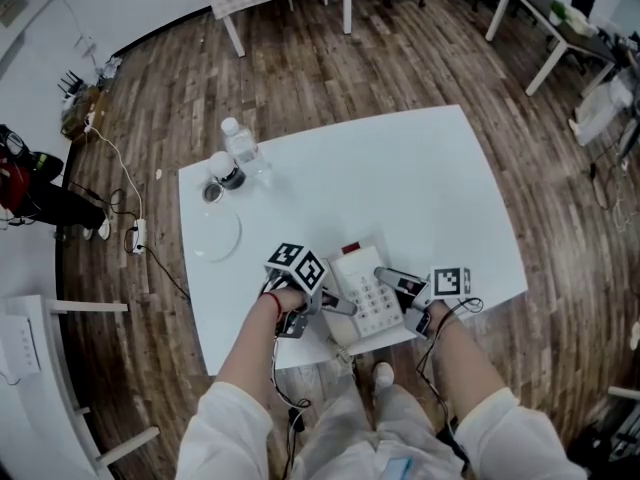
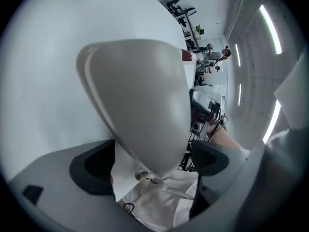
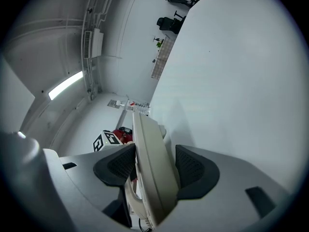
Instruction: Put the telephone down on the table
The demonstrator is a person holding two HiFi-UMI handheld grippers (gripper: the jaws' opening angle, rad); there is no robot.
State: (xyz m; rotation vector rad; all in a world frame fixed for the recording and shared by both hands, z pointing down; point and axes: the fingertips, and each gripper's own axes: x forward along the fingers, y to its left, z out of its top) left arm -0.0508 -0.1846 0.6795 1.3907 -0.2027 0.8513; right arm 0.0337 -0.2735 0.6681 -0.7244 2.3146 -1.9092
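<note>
1. Two arms in white sleeves (image 1: 235, 423) reach out from 6 o'clock. Each hand holds a gripper.
2. The left gripper (image 1: 338, 306) is on the 9 o'clock side of the telephone (image 1: 368, 293). Its jaws are spread wide round the phone's fat, round end. Both dark pads press on it.
3. The right gripper (image 1: 392, 279) is on the phone's 3 o'clock side. Its jaws pinch the phone's thin edge, with one pad on each face.
4. The telephone is pale. Its rows of buttons face up, and it has a small red bit (image 1: 350, 248) at its 12 o'clock end.
5. The phone is at the 6 o'clock edge of the white counter (image 1: 430, 178), held between the two grippers. I cannot tell if it touches the counter.
6. The left cube (image 1: 297, 266) sits at the phone's 10 o'clock. The right cube (image 1: 452, 282) sits at its 3 o'clock.
7. A clear bottle (image 1: 243, 148) stands near the counter's 10 o'clock corner. A white ball-shaped thing (image 1: 222, 165) stands just beside it.
8. A see-through plate (image 1: 215, 236) lies at 6 o'clock from the ball, well apart from the phone.
9. A brown wooden floor (image 1: 330, 68) lies all round the counter.
</note>
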